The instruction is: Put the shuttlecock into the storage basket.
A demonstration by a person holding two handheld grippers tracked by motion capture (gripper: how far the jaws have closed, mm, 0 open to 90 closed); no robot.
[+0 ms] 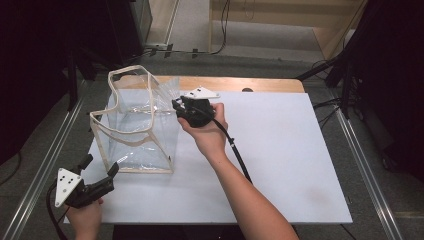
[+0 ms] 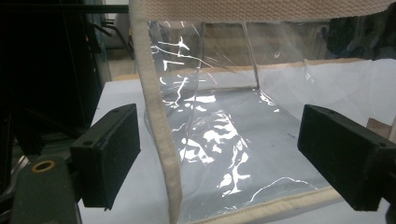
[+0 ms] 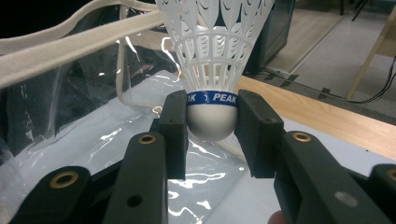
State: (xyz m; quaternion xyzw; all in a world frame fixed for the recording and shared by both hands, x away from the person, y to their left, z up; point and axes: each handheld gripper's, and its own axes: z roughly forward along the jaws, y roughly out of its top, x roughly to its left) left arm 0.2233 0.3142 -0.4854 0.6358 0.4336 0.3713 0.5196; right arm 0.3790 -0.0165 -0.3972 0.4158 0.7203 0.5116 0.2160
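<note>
Two grippers are being held by a person at a white board (image 1: 280,165) laid on a wooden table (image 1: 235,83).

A white plastic shuttlecock (image 3: 212,70) is being pinched by the right gripper (image 3: 211,116) at its rounded cork base, w/ one pad pressed on each side just under the blue band marked PEAK. The shuttlecock's long axis is being kept upright in the right gripper view, w/ the cork toward the jaws' roots and the feather skirt flaring away beyond the tips.

In the high view the right gripper (image 1: 176,105) is being pointed left, at the near-right side of a clear plastic bag (image 1: 136,125) w/ cream fabric trim. The bag is standing on the board's left part, mouth facing up, its rim (image 1: 125,75) sagging and uneven. The gripper tips are sitting just beside the bag's right wall, below rim level as far as can be judged; whether the skirt is touching the plastic cannot be told.

The left gripper (image 1: 100,169) is being held low at the board's near-left corner, just short of the bag's near-left bottom edge. Its jaws are being kept spread wide, nothing between the pads; in the left gripper view the bag's trimmed corner seam (image 2: 159,140) is standing ahead between them, untouched.

Judgement: the bag opening lies up and left of the shuttlecock, so the right hand is nearer; the load likely needs lifting over the rim, cork first or skirt first not being settled yet.
</note>
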